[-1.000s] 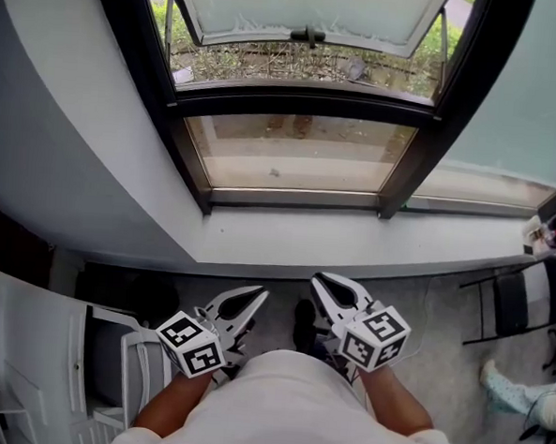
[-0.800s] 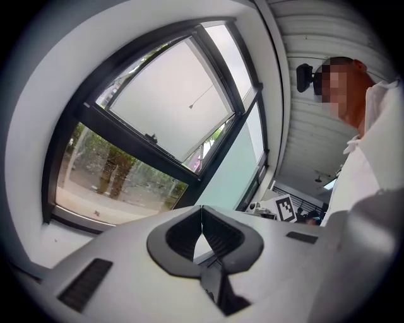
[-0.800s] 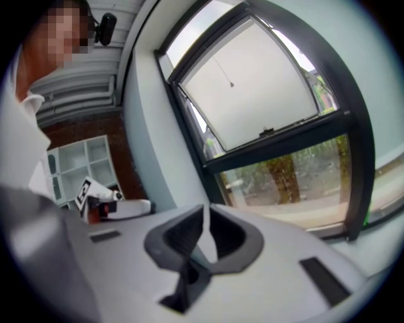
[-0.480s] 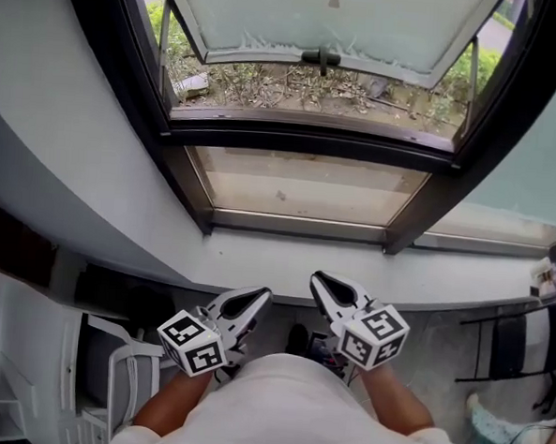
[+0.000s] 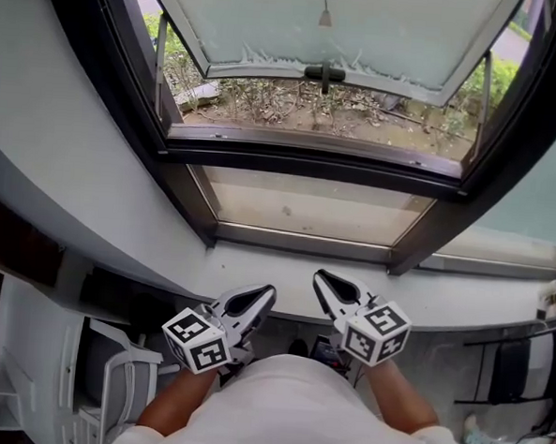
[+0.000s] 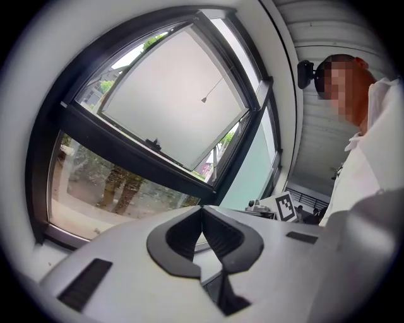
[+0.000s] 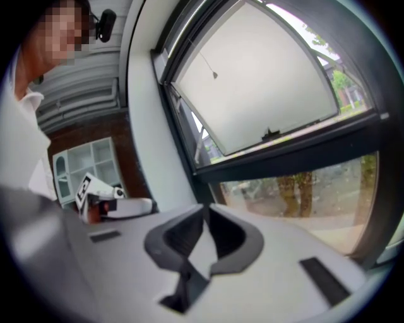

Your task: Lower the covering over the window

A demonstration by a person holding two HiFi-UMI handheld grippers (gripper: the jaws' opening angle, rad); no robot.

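My left fingers [image 5: 251, 301] and right fingers [image 5: 336, 291] are pressed together, empty; I'd open one, reach the pull cord [image 5: 324, 17] (toggle dangling high), and pinch squarely.

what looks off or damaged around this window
The frosted upper pane has a ragged, frayed-looking lower edge, just above the black handle. That pane is also swung open outward at the bottom, so the bare ground outside shows through the gap. Nothing else stands out.
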